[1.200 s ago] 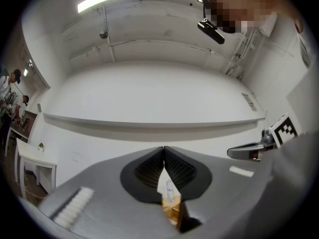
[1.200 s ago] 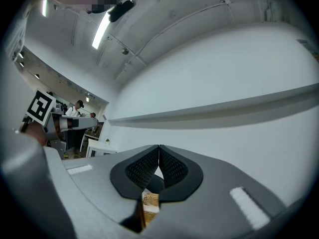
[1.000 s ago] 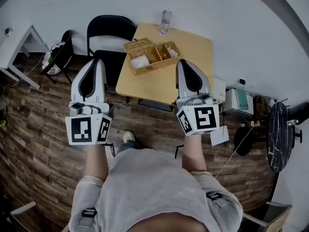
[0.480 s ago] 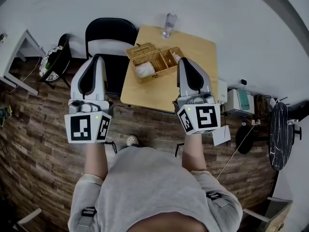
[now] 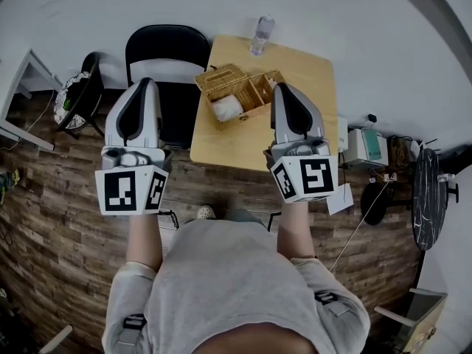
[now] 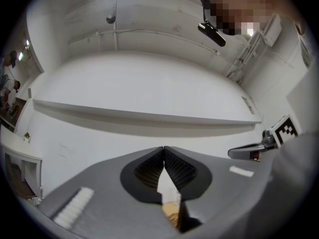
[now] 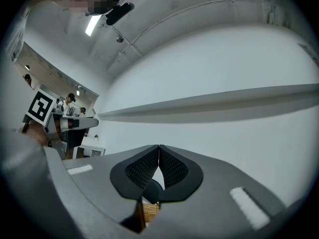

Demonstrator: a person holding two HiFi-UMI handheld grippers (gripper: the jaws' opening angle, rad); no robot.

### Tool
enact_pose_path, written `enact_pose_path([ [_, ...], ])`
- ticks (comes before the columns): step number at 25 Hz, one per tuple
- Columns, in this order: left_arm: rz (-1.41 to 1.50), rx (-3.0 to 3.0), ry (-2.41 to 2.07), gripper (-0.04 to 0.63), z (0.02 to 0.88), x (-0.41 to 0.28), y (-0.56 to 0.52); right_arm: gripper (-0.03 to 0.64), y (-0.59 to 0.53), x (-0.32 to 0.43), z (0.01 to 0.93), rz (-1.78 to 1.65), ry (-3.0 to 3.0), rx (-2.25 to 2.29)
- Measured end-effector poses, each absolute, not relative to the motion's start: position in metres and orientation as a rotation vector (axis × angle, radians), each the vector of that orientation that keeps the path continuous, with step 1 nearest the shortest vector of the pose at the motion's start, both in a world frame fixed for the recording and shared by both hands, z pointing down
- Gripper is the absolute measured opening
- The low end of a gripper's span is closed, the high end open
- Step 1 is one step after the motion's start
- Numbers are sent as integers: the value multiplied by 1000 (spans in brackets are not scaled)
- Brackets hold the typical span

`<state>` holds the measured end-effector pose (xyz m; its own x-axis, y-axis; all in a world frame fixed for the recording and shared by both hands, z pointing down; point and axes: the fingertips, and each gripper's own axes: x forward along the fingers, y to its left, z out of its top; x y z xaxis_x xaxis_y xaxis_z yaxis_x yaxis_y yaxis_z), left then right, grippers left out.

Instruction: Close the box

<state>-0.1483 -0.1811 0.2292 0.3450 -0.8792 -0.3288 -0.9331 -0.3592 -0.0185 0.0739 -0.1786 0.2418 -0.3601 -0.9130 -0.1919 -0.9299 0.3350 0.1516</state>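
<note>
A wicker box (image 5: 240, 94) with several compartments stands open on the wooden table (image 5: 302, 65), its lid (image 5: 216, 76) tipped back at the far left. My left gripper (image 5: 142, 84) is shut and empty, held over the black chair to the left of the box. My right gripper (image 5: 284, 88) is also shut and empty, at the box's right end, above the table. In the left gripper view the jaws (image 6: 163, 148) meet, with a sliver of the wicker box (image 6: 172, 217) below them. The right gripper view shows closed jaws (image 7: 159, 147) against a white wall.
A black folding chair (image 5: 166, 54) stands left of the table. A clear water bottle (image 5: 262, 34) is at the table's far edge. A white side table (image 5: 22, 72) and a round stool (image 5: 74, 98) are at the left. Small appliances (image 5: 361, 150) and a dark round table (image 5: 428, 205) are at the right.
Both grippers have moved forward toward the table, staying shut. The right one now reaches the box's right end. The table and box sit nearer in the head view.
</note>
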Motion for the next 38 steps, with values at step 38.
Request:
enact_pose_path([
  [38, 369, -2303, 1780, 58, 229, -157, -328, 5, -362, 58, 236, 330, 2676, -1555],
])
